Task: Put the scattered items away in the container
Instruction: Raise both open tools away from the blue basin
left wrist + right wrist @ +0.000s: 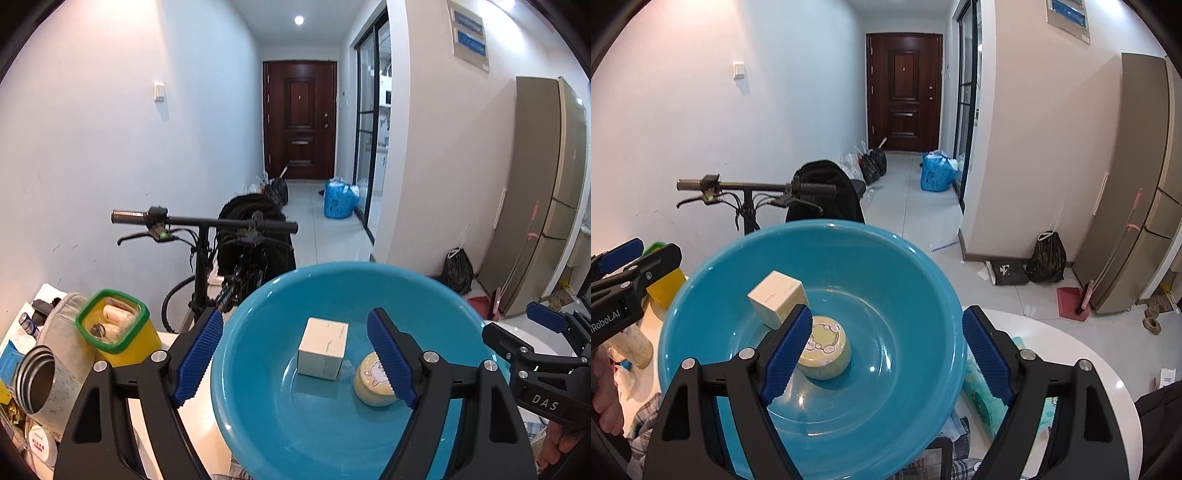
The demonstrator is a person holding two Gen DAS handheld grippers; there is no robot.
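Observation:
A large blue basin [258,369] [905,288] stands on the white table. Inside it lie a white box [323,347] [775,297] and a round yellow jar with a cartoon lid [371,384] [827,350]. My left gripper [295,358] is open and empty, its fingers straddling the basin's left rim. My right gripper [886,356] is open and empty, held over the basin's near right side. Each gripper shows at the edge of the other's view, the right gripper [546,332] at the right and the left gripper [624,266] at the left.
Left of the basin are a yellow tub with a green rim [114,328], a metal tin [37,376] and small clutter. A green packet [982,398] lies under the basin's right side. A bicycle [207,229] stands behind the table, a fridge [1137,184] at right.

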